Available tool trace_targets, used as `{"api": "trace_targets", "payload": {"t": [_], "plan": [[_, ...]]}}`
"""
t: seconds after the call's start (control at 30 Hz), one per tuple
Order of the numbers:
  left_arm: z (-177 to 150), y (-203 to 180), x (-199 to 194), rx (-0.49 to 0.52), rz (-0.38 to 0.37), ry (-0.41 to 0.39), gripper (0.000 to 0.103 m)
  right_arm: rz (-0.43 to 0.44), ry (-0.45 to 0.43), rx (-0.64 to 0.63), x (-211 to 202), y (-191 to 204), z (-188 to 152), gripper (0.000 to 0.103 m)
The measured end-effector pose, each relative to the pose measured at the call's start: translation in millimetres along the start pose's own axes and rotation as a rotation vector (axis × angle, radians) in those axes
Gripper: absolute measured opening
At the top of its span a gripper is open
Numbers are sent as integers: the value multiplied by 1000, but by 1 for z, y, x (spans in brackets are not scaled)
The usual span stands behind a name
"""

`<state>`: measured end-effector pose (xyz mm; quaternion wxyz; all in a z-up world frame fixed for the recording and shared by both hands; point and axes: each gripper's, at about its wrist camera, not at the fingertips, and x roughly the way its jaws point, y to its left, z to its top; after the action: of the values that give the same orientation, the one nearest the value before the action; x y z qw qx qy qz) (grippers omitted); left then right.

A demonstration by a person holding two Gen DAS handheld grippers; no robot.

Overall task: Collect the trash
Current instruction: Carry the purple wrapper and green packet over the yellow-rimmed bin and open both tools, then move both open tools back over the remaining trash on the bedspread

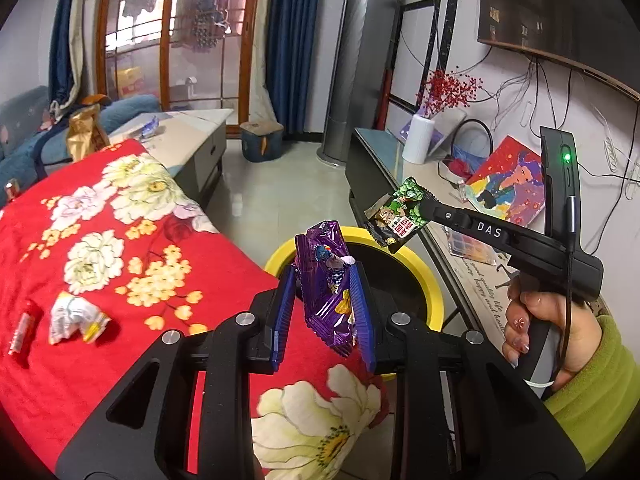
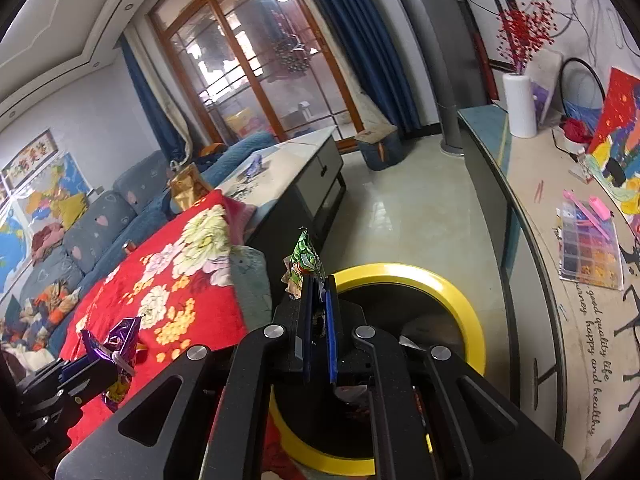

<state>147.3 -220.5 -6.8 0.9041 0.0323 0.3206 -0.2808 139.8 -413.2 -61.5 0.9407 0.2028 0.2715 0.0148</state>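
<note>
While left hand-held gripper (image 1: 324, 300) clamps purple wrapper (image 1: 328, 280), right hand-held gripper (image 2: 318, 320) clamps green wrapper (image 2: 305, 260); red blanket (image 1: 120, 280) beside yellow-rimmed bin (image 2: 440, 284).

Purple foil wrapper (image 1: 328, 280); green printed wrapper (image 1: 398, 216); bin (image 2: 404, 272), yellow rim, black inside; blanket (image 1: 120, 240), red with cream and yellow flowers; blue curtains (image 1: 288, 40); blue-padded fingers (image 1: 362, 308).

place: home living room | cues: blue sofa (image 2: 100, 216); curtains (image 1: 288, 40); TV console (image 2: 560, 240); flower vase (image 1: 418, 140)
</note>
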Motion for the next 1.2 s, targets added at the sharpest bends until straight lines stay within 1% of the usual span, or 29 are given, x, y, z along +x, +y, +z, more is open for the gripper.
{"api": "trace_targets", "payload": {"t": [0.2,0.47,0.73,0.83,0.93,0.97,1.0,1.03,1.07,1.1,1.13,1.17,1.2], "plan": [[0,-11,20,18,-15,35,22,-28,14,37,6,-19,-4,6],[-2,-20,51,49,-25,78,22,-41,32,71,14,-34,-7,6],[-9,-24,79,42,-41,121,22,-54,59,106,23,-50,-15,6],[-12,-25,85,38,-52,132,24,-52,67,121,26,-54,-18,9],[-13,-25,89,41,-53,134,29,-52,82,143,31,-58,-21,9],[-13,-24,89,38,-50,132,32,-50,86,149,32,-60,-22,12],[-13,-23,89,36,-45,126,37,-48,90,154,33,-60,-23,22],[-13,-22,88,33,-46,121,41,-48,91,157,34,-60,-23,28],[-12,-20,87,25,-48,116,51,-49,88,160,33,-60,-24,35],[-12,-18,86,19,-49,112,56,-51,85,159,33,-60,-24,35],[-12,-16,84,11,-46,107,59,-50,87,157,34,-59,-24,36],[-11,-14,82,3,-40,101,64,-51,88,155,34,-58,-25,36],[-11,-12,80,-6,-38,94,73,-53,87,153,34,-58,-25,37]]}}
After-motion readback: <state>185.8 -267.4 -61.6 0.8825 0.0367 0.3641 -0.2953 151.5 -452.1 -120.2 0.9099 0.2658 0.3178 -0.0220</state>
